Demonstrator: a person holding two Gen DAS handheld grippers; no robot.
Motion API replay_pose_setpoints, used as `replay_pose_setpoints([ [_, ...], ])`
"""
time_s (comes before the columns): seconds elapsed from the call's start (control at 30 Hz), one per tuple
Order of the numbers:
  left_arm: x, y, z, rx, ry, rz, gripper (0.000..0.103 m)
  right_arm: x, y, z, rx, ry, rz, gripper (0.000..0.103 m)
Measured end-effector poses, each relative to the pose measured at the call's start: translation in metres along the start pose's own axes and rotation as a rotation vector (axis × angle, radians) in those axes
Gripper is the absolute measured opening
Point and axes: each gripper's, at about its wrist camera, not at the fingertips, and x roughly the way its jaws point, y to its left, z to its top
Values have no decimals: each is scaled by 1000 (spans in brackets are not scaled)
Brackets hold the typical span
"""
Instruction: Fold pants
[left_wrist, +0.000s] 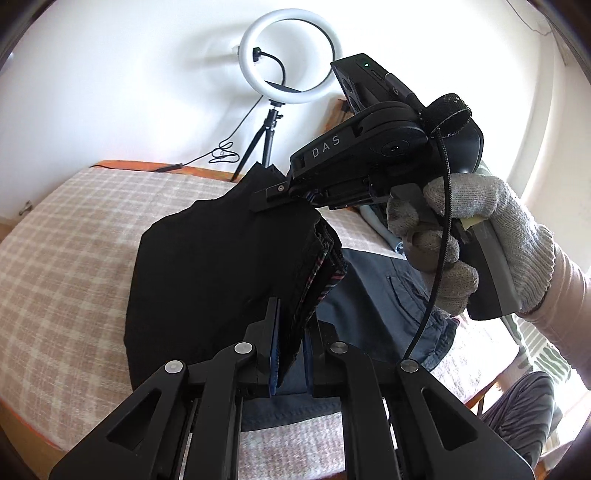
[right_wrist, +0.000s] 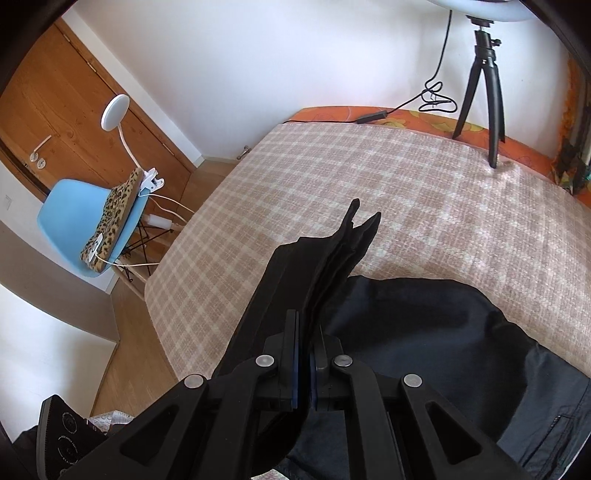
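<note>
Black pants (left_wrist: 218, 266) hang lifted above a checked bed cover (left_wrist: 66, 258), held by both grippers. My left gripper (left_wrist: 291, 332) is shut on the lower edge of the cloth, where layered hems with a striped lining show. My right gripper (left_wrist: 280, 197), held by a gloved hand (left_wrist: 476, 236), is shut on the far upper edge. In the right wrist view my right gripper (right_wrist: 304, 332) pinches the layered black pants (right_wrist: 332, 258), which stick up past the fingers. A dark blue-grey part of the garment (right_wrist: 443, 332) lies on the bed below.
A ring light on a black tripod (left_wrist: 273, 122) stands at the bed's far edge, with a cable (right_wrist: 436, 94) beside it. A blue chair (right_wrist: 77, 221) with a leopard-print cushion stands left of the bed. A wooden door (right_wrist: 55, 99) is behind it.
</note>
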Motion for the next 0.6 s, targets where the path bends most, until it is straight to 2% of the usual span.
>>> replay_pose_setpoints([
  [0.3, 41, -75, -5, 113, 70, -149, 9, -59, -82, -45, 121, -41, -80, 1],
  [0.53, 60, -118, -14, 175, 156, -224, 9, -79, -134, -79, 198, -39, -127, 1],
  [0.6, 61, -124, -15, 180, 183, -244, 13, -83, -145, -85, 210, -45, -151, 1],
])
